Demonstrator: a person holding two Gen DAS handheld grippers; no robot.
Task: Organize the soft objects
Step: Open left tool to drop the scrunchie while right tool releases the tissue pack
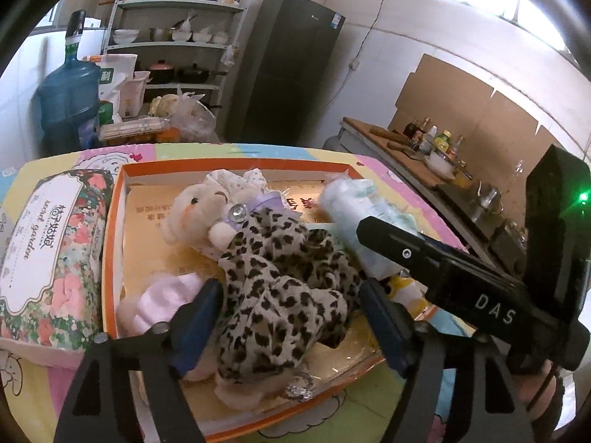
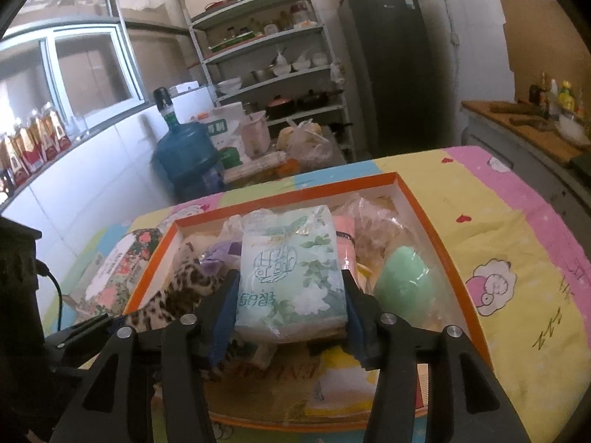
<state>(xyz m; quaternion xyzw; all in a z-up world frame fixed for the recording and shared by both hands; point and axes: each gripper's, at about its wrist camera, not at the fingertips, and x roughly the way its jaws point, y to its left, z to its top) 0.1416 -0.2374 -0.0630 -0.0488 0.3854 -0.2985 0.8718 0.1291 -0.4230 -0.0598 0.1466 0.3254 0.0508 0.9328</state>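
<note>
1. Left gripper (image 1: 286, 317): jaws closed on the leopard-print plush (image 1: 284, 288), blue pads pressed against both its sides. The plush lies in the orange-rimmed box (image 1: 110, 221), near the front edge.
2. Right gripper (image 2: 290, 302): jaws clamped on the pale green tissue pack (image 2: 291, 273), one pad on each long side. The pack sits over the middle of the same box (image 2: 436, 229); can't tell whether it is lifted or resting on the items under it.
3. In the left wrist view the right gripper's black body (image 1: 461, 273) crosses the right side of the box, with the tissue pack (image 1: 354, 210) at its tip.
4. Cream plush bear (image 1: 199, 214) with a purple bow lies in the box, touching the far end of the leopard plush.
5. Pink soft item (image 1: 162, 295) sits in the box's near-left corner, just beside the left finger.
6. Yellow-and-white soft item (image 1: 402, 288) is partly hidden under the right gripper; kind unclear.
7. Green rounded soft object (image 2: 402, 280) in a clear wrapper lies in the right part of the box, just beside the tissue pack.
8. Pink pack (image 2: 347, 243) is wedged behind the tissue pack, mostly hidden.
9. Floral tissue pack (image 1: 51, 254) lies outside the box, touching its left wall.
10. All of it sits on a table with a pastel cartoon cloth (image 2: 517, 243).
11. Background: blue water jug (image 1: 70, 99), shelf rack (image 1: 177, 44) with bowls and pans, dark fridge (image 1: 291, 70), counter with bottles (image 1: 436, 144).
</note>
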